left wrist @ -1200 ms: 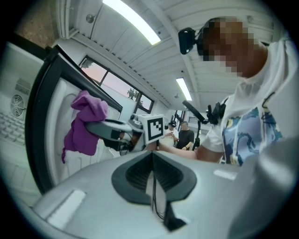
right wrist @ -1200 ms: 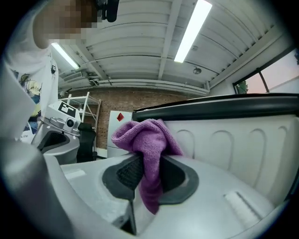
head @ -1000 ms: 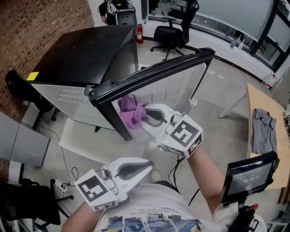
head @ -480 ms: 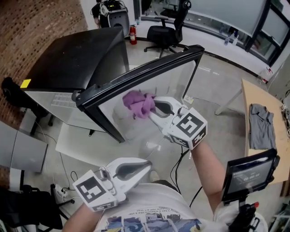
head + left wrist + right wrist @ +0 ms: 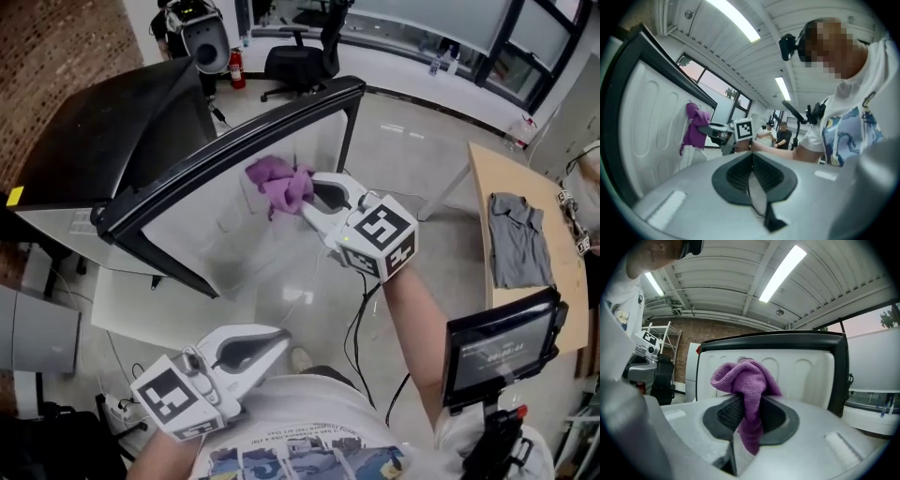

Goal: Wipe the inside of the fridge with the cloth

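The fridge's open door [image 5: 221, 151] has a black frame and a white moulded inner liner [image 5: 265, 251]. A purple cloth [image 5: 277, 184] is bunched against that liner, and my right gripper [image 5: 306, 201] is shut on it. In the right gripper view the cloth [image 5: 746, 379] hangs between the jaws in front of the liner [image 5: 806, 375]. My left gripper [image 5: 278, 339] is low and near my body, shut and holding nothing. The left gripper view shows its closed jaws, with the cloth [image 5: 695, 125] far off on the door.
The fridge's black body [image 5: 101, 134] lies left of the door. An office chair [image 5: 300, 54] stands behind. A wooden table [image 5: 489, 187] with a grey garment [image 5: 520, 239] is at the right, and a screen on a stand [image 5: 502, 347] below it. A cable [image 5: 356, 314] trails on the floor.
My right gripper has slid the cloth across the door's inner liner, away from the near black edge and toward the middle. The left gripper has stayed put and shut.
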Available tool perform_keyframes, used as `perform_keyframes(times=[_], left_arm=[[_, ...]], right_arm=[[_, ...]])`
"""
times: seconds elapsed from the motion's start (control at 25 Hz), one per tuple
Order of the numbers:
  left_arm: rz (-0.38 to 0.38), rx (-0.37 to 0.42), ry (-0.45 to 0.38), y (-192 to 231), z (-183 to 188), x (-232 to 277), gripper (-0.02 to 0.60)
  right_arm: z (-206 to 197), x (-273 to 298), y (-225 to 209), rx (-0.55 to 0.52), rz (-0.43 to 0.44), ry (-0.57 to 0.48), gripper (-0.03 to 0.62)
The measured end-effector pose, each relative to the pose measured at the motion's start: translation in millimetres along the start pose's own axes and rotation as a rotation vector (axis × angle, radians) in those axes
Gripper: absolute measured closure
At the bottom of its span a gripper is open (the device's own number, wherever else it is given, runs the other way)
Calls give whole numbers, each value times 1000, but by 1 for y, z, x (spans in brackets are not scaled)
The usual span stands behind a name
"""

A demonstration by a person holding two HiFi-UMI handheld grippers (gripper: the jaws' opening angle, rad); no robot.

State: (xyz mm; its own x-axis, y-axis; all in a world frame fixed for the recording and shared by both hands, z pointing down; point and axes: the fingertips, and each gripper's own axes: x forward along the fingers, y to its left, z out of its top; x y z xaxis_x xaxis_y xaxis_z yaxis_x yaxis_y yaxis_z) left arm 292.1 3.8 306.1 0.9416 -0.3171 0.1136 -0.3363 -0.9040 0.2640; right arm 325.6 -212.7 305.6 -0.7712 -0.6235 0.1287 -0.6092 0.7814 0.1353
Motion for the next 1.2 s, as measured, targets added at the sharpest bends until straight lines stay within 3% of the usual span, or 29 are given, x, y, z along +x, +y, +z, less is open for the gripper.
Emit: perform_keyframes(times=[0.44,0.8,0.96,1.2], left_arm=[[34,-22,11,-2,5,25,577],[54,-32,9,-1,5,29,577],[52,-32,4,-3,6,30,577],[44,-29,2,-4,4,25,577]], right_arm=[[-10,-34,-75,37,-143,16,514],[-19,-43,-94,35,-191,40,514],[-11,-44,-79,45,-130,13,514],[-3,-27,-7,-11,100,-3,514]])
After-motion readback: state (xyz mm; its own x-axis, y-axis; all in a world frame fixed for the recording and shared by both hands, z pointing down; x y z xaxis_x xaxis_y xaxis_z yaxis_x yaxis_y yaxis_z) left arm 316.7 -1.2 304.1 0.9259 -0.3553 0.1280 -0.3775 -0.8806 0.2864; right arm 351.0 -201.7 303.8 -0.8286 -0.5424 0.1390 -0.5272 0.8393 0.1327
